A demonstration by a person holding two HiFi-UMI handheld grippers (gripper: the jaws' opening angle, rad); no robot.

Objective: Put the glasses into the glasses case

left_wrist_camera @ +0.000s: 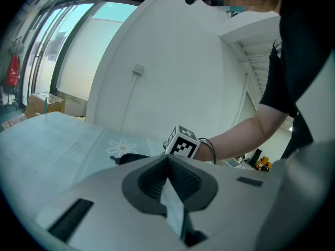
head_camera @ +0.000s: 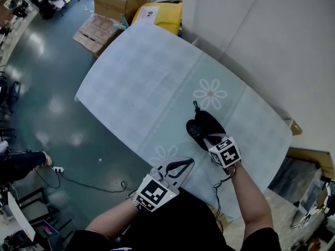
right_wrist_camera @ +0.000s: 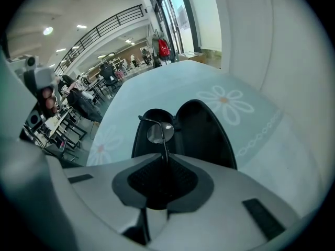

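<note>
A black glasses case (head_camera: 201, 125) lies open on the pale cloth-covered table (head_camera: 141, 82), near its front edge. In the right gripper view its two dark halves (right_wrist_camera: 201, 132) gape just beyond the jaws. My right gripper (right_wrist_camera: 165, 158) is shut on the thin wire frame of the glasses (right_wrist_camera: 159, 132), whose round lens hangs over the case's left half. From the head view that gripper (head_camera: 207, 139) sits at the case's near end. My left gripper (head_camera: 189, 162) is shut and holds nothing, a little left of the case and over the table's front edge. The case (left_wrist_camera: 131, 158) shows low beyond my left gripper (left_wrist_camera: 169, 184).
Cardboard boxes (head_camera: 119, 0) and a yellow box (head_camera: 159, 14) stand on the floor past the table's far end. A white wall (head_camera: 261, 41) runs along the table's right side. A cable (head_camera: 86, 182) lies on the floor to the left.
</note>
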